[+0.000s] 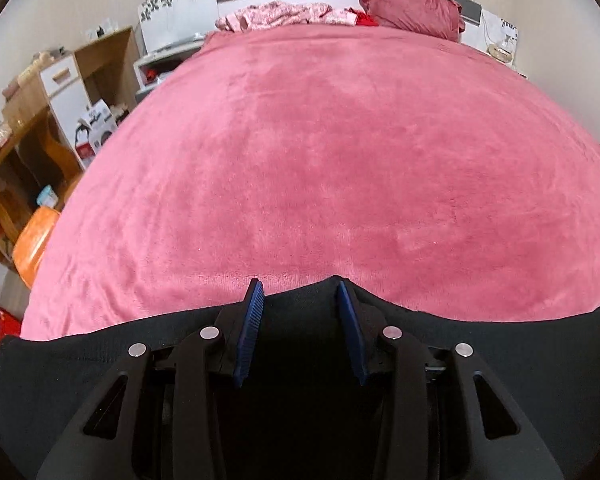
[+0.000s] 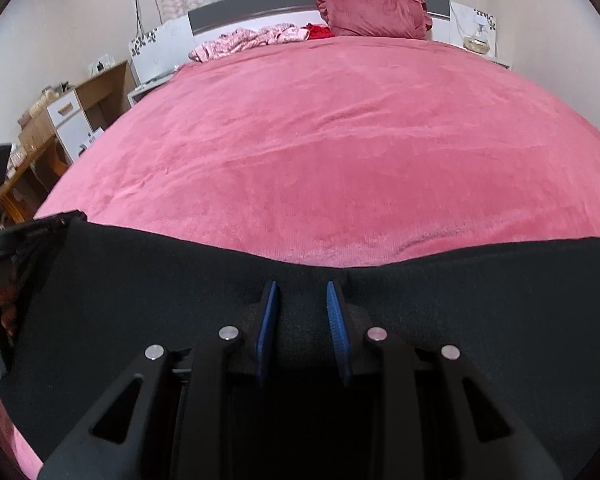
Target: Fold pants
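Black pants [image 1: 80, 360] lie across the near edge of a pink bed. In the left wrist view my left gripper [image 1: 300, 292] has its blue-padded fingers [image 1: 252, 312] on either side of a raised ridge of the black fabric at the pants' far edge. In the right wrist view the pants [image 2: 140, 288] fill the lower frame and my right gripper [image 2: 301, 292] likewise pinches a bunched fold of the fabric between its blue pads [image 2: 336, 320]. The left gripper's body also shows in the right wrist view [image 2: 4, 240] at the far left.
The pink plush blanket [image 1: 320, 152] covers the whole bed ahead. A dark red pillow [image 1: 412, 4] and crumpled pink clothes [image 1: 276, 14] lie by the headboard. Wooden shelves and a white cabinet [image 1: 64, 92] stand left of the bed, with an orange seat [image 1: 32, 240] near its corner.
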